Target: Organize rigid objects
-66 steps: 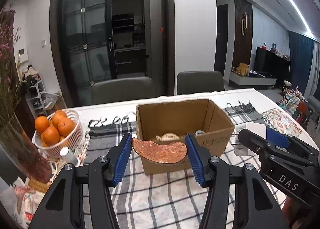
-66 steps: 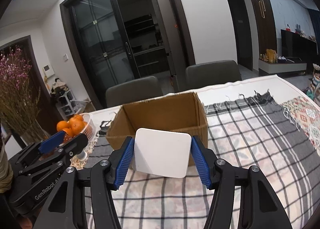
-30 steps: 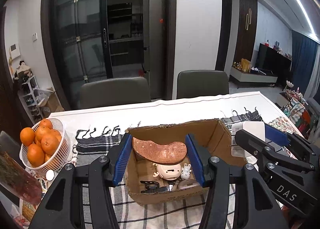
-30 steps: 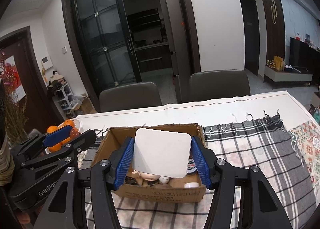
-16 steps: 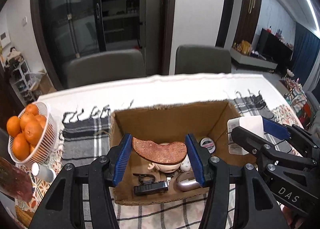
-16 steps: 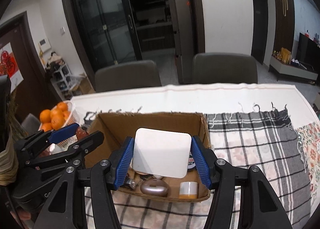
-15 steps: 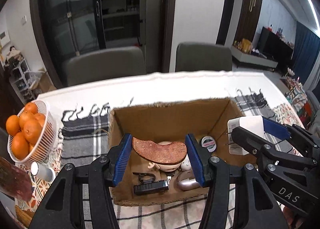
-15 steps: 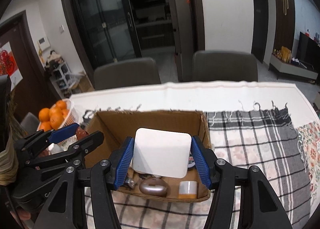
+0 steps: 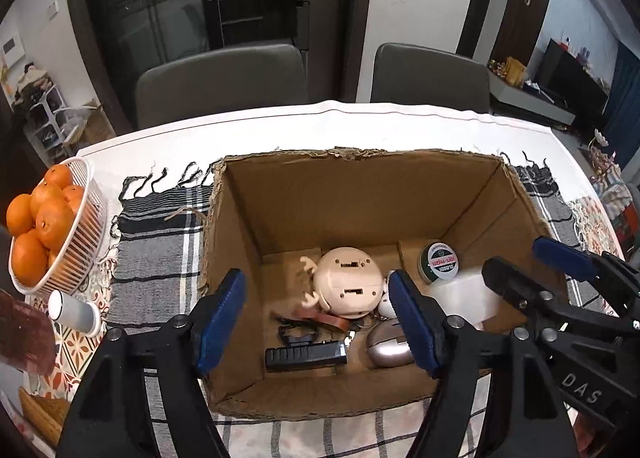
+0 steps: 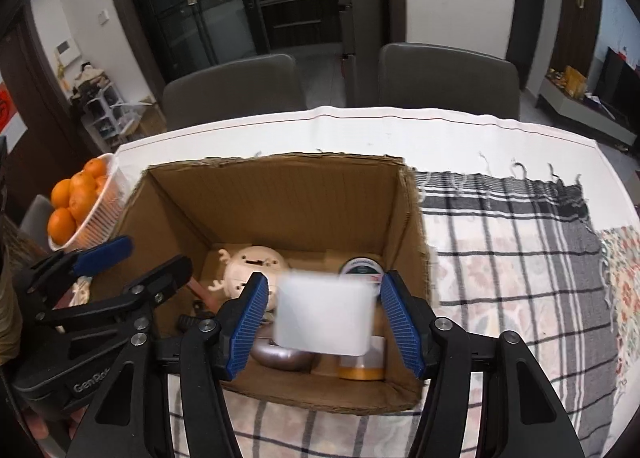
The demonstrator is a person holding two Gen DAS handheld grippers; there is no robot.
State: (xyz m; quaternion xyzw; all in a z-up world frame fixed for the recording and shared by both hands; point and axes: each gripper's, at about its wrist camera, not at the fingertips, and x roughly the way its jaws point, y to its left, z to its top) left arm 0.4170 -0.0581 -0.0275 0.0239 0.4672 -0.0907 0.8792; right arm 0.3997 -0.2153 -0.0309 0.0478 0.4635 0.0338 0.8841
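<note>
An open cardboard box stands on the checked cloth. Both grippers hover over its near edge. My left gripper is open and empty. The brown flat piece it held lies inside by the cream round toy. My right gripper is open. The white square block is blurred between its jaws, free of both pads; it also shows in the left wrist view. Also inside are a green tin, a silver mouse and a black bar.
A white basket of oranges stands left of the box, with a small white cup beside it. Two grey chairs stand behind the table. A roll of tape sits in the box's near right corner.
Both grippers have opened over the box. The brown piece has dropped from the left gripper into the box. The white block has left the right gripper's pads and is blurred in motion.
</note>
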